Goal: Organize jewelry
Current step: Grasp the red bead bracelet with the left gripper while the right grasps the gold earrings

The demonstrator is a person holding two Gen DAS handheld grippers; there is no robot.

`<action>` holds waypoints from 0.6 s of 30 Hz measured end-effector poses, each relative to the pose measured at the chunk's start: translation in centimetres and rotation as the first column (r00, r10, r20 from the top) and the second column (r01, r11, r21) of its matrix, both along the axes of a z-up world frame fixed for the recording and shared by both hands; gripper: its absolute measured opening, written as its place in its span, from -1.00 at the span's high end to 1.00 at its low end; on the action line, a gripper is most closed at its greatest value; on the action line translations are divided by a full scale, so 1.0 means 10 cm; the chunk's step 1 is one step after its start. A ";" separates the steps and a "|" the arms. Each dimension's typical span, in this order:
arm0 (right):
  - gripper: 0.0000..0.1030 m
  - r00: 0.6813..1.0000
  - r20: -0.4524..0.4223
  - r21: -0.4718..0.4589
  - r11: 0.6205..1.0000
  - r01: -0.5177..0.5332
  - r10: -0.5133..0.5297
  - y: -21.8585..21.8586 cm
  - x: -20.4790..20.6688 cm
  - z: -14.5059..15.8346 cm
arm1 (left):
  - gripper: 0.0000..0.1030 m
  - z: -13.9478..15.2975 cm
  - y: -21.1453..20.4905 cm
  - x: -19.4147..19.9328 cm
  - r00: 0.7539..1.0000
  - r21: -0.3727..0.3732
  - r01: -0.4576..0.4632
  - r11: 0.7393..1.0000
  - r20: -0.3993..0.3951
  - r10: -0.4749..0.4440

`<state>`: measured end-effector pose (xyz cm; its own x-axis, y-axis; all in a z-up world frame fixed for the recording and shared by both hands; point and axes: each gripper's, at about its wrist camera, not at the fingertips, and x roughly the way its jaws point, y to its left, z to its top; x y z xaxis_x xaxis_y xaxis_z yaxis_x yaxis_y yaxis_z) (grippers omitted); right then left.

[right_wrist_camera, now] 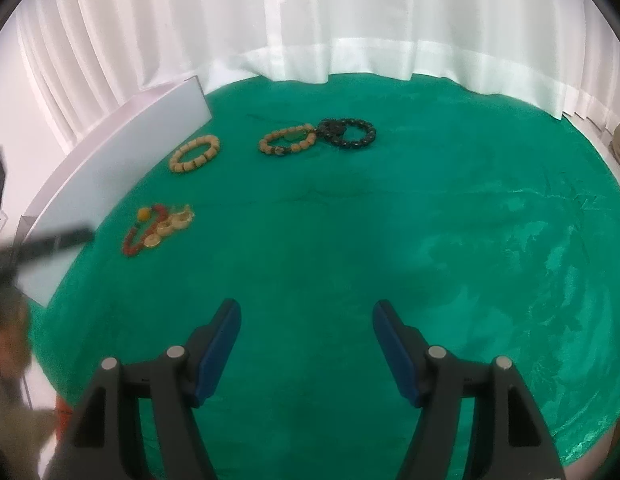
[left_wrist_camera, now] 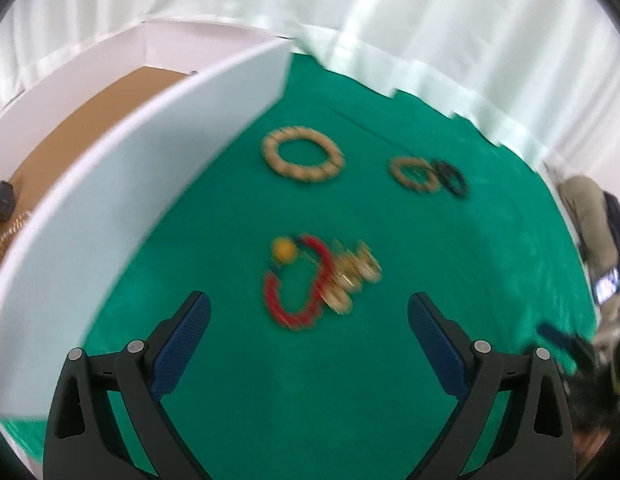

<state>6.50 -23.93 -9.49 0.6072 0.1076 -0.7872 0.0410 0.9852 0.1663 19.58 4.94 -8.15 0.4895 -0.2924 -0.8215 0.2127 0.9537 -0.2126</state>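
Observation:
On the green cloth lie several bracelets. A red bead bracelet [left_wrist_camera: 298, 280] with a yellow bead touches a gold coin bracelet [left_wrist_camera: 354, 276], just ahead of my open, empty left gripper [left_wrist_camera: 308, 314]. Farther off sit a tan block-bead bracelet [left_wrist_camera: 303, 154], a smaller tan bracelet [left_wrist_camera: 414, 174] and a black bracelet [left_wrist_camera: 452, 178]. The right wrist view shows the same pieces: red [right_wrist_camera: 144, 228], gold [right_wrist_camera: 172, 226], tan [right_wrist_camera: 195, 153], small tan [right_wrist_camera: 288, 141], black [right_wrist_camera: 348, 132]. My right gripper [right_wrist_camera: 306, 320] hovers open over bare cloth. The left gripper [right_wrist_camera: 50, 240] shows blurred at the left edge.
A white box [left_wrist_camera: 158, 160] with a brown floor stands at the left, holding a dark item [left_wrist_camera: 4, 200] and a gold chain [left_wrist_camera: 10, 236]. White curtains [right_wrist_camera: 310, 20] hang behind the table. A person's clothing [left_wrist_camera: 590, 220] shows at the right edge.

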 end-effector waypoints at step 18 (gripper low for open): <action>-0.36 0.999 0.006 0.009 0.999 0.032 -0.032 -0.12 -0.10 0.05 | 0.67 -0.57 -0.35 0.50 0.997 0.210 0.073 0.975 -0.055 -0.063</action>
<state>5.51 -25.12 -8.97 0.6150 0.0947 -0.7828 0.0715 0.9820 0.1750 24.55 1.43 -13.87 0.4336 -0.1404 -0.8901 0.2733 0.9617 -0.0186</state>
